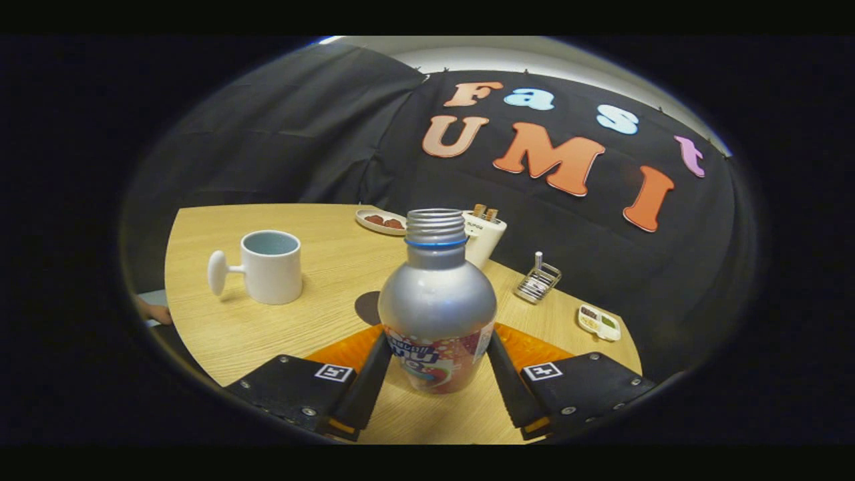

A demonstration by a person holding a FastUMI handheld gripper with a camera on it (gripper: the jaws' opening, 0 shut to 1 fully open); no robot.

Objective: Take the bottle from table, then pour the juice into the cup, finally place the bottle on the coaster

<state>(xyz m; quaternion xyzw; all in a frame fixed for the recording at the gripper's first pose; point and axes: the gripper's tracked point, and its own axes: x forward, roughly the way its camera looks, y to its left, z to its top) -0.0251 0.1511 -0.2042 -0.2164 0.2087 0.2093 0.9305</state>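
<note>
**Bottle clamped, pour not yet started**

Gripper view: gripper (pixel 437 374) had both fingers pressed on the lower body of the bottle (pixel 437 314), one on each side at label height, so it was closed on the bottle. Bottle stood upright between the fingers near the table's (pixel 320 234) front edge; couldn't tell if its base was touching the wood or just lifted. Cap off, threaded neck open.

Cup (pixel 270 266) sat well apart toward the table's left edge, knob handle pointing left. Orange coaster (pixel 534 347) showed behind the bottle, just beyond the fingers.

Doing the step well, as I judge it: keep the bottle vertical w/ the open neck up while carrying it to the cup, hold firm since smooth metal may slip, tilt slowly over the rim.

Materials: bottle was matte silver metal w/ rounded shoulders, blue neck ring, glossy printed label. Cup white, smooth, cylindrical. Table pale wood grain, curved edge.
</note>
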